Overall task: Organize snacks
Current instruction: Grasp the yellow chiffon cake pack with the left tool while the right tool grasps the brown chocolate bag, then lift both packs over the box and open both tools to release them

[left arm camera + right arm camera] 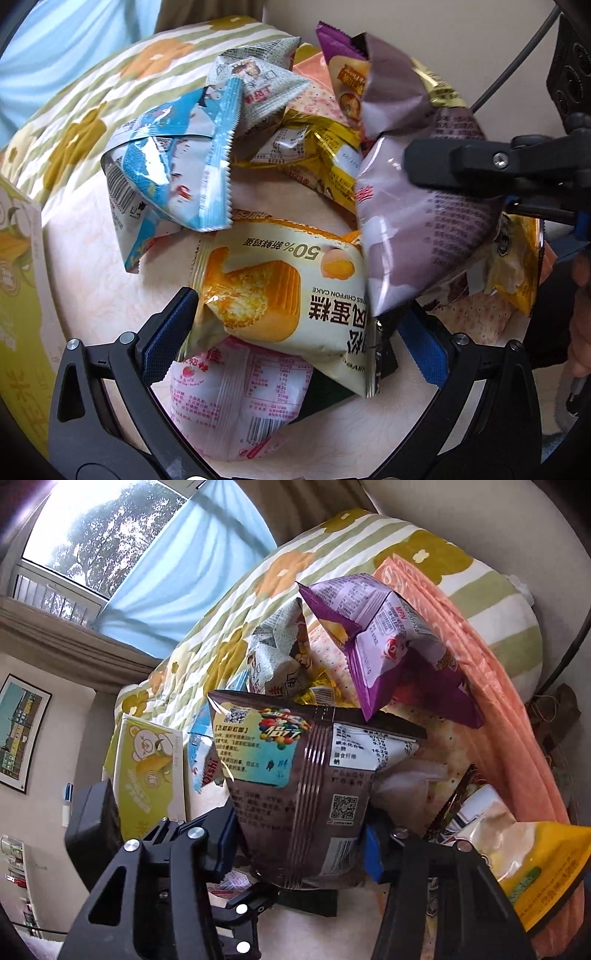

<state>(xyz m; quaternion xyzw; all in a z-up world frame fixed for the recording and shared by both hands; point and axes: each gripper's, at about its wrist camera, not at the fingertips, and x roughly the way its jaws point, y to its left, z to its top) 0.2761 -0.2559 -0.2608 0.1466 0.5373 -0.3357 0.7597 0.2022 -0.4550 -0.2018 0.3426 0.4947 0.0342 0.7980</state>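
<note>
Right tongs (301, 843) around brown bag (295, 775)

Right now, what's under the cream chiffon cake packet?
Under the cream chiffon cake packet lies a pink-and-white plastic snack packet, barcode showing, and a dark flat item beside it. The cake packet covers their upper parts, so anything deeper is hidden.

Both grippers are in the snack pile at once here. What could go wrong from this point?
1. The right gripper pinches the brown candy bag only near its lower edge; the bag may slip or swing.
2. The left gripper straddles the chiffon cake packet with the pink packet beneath; closing may catch both.
3. The brown bag overhangs the cake packet, so the grippers may collide.
</note>
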